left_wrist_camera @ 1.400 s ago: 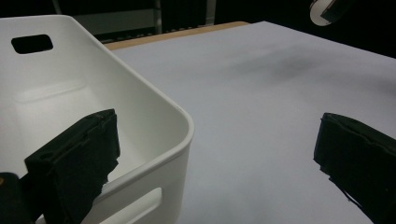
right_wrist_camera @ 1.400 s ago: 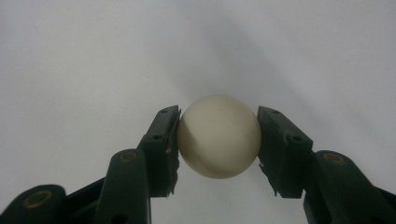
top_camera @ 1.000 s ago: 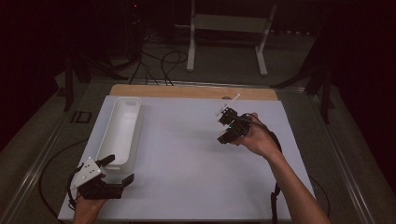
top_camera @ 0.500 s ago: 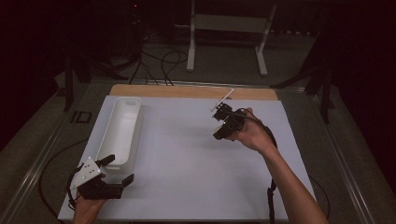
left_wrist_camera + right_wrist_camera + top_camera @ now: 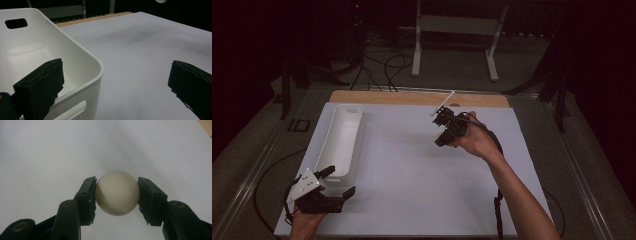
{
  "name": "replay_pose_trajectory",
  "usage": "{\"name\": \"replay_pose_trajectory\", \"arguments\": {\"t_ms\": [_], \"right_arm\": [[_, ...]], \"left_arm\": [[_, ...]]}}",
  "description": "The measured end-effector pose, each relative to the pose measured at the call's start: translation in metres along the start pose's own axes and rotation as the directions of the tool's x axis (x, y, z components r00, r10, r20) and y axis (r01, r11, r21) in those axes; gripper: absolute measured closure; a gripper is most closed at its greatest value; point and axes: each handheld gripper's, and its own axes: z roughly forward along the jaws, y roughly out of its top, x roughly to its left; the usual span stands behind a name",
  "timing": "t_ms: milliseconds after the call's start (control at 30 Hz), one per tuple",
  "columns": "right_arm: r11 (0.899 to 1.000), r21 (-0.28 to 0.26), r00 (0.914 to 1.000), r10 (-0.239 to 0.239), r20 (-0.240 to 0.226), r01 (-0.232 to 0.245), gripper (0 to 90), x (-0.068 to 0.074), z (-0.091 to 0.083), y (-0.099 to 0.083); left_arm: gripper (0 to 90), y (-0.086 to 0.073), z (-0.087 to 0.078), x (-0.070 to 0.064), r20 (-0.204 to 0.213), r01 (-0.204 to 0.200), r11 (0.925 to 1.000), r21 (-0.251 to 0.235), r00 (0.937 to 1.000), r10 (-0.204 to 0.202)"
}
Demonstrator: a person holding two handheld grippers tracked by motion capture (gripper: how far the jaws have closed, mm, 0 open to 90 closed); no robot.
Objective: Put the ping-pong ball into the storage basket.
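Observation:
A cream-white ball (image 5: 117,193) is clamped between the two black jaws of my right gripper (image 5: 117,185), held above the white table sheet. In the high view my right gripper (image 5: 446,130) hangs over the far right part of the sheet, with a thin white strip (image 5: 442,106) sticking up behind it. My left gripper (image 5: 337,181) rests open at the near left corner, beside the near end of a long white bin (image 5: 339,140). In the left gripper view one jaw stands in front of the bin's corner (image 5: 82,82) and the other over bare sheet, with nothing between them.
The white sheet (image 5: 412,180) covers most of the table, with a wooden strip (image 5: 412,98) along its far edge. Cables and a white stand (image 5: 454,30) lie on the dark floor beyond. A cable (image 5: 498,210) hangs under the right forearm.
The right hand has moved a little farther away and to the left with the ball in its jaws. The left gripper has not moved.

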Motion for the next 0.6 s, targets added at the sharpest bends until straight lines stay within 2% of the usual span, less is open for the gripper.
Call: {"name": "replay_pose_trajectory", "arguments": {"t_ms": [600], "right_arm": [[1.0, -0.014, 0.9999, -0.017, 0.001, 0.017, 50.3, 0.001, -0.003, 0.021]], "left_arm": [[0.9, 0.0, 0.0, 0.0, 0.002, -0.001, 1.0, 0.0, 1.0, 0.001]]}}
